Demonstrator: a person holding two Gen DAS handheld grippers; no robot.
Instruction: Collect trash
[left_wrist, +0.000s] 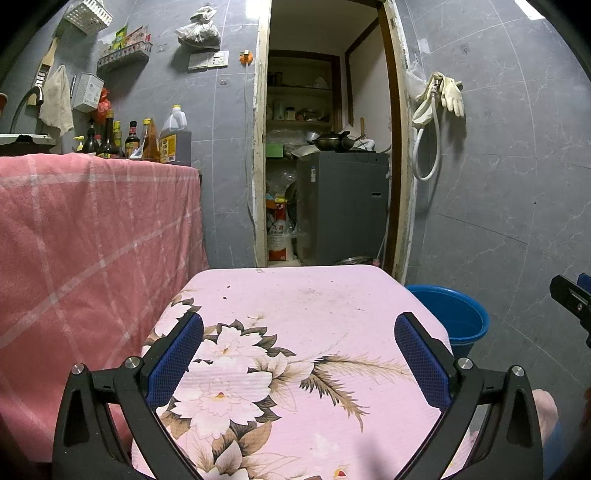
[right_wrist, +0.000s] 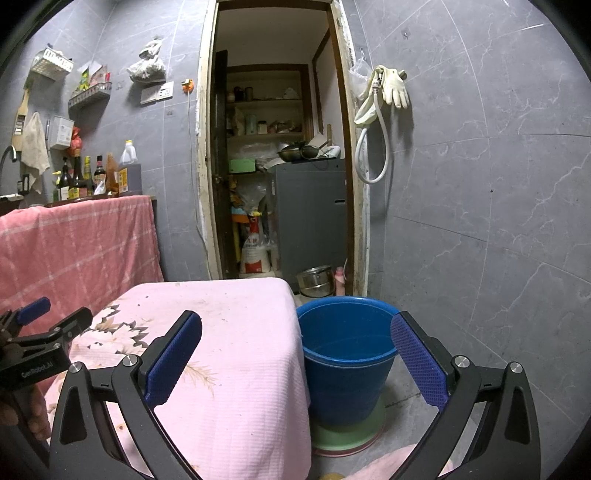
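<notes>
A small table under a pink floral cloth stands in front of me; it also shows in the right wrist view. Only tiny dark crumbs lie on it. A blue bucket stands on the floor right of the table, on a green base; it also shows in the left wrist view. My left gripper is open and empty above the cloth. My right gripper is open and empty, straddling the table's right edge and the bucket. The left gripper also shows at the right view's left edge.
A counter draped in pink checked cloth with bottles stands to the left. A doorway ahead opens on a storeroom with a grey appliance. Gloves and a hose hang on the grey tiled wall.
</notes>
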